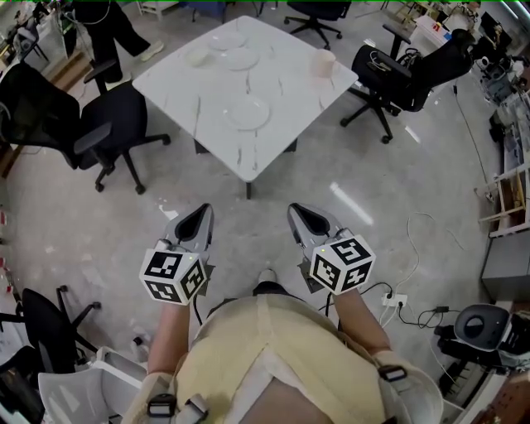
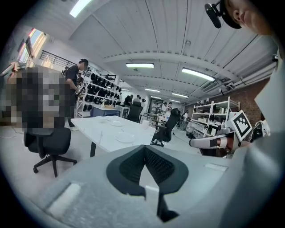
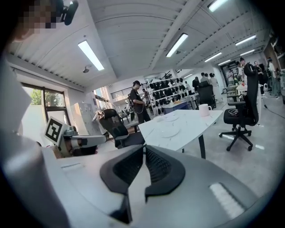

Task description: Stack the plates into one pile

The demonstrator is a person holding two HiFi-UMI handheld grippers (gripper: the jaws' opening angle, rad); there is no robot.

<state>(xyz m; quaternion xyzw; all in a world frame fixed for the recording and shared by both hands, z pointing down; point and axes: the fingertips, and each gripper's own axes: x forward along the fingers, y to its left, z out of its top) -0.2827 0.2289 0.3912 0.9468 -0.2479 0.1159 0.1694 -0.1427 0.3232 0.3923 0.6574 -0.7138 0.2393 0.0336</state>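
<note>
A white marble table (image 1: 273,141) stands ahead of me on the floor. On it lie several white plates, apart from each other: the nearest plate (image 1: 248,113), a middle plate (image 1: 240,59) and a far plate (image 1: 225,40). A pale cup (image 1: 323,63) stands near the table's right edge. My left gripper (image 1: 201,213) and right gripper (image 1: 296,212) hang side by side over the floor, short of the table, both shut and empty. The left gripper view shows the shut left gripper (image 2: 144,148) with the nearest plate (image 2: 125,137) beyond. In the right gripper view the shut right gripper (image 3: 144,148) faces the same plate (image 3: 169,132).
A black office chair (image 1: 116,124) stands left of the table and another chair (image 1: 397,74) at its right. A person (image 1: 116,25) stands beyond the far left corner. Cables and a power strip (image 1: 396,300) lie on the floor at my right. A white chair (image 1: 74,389) is behind at my left.
</note>
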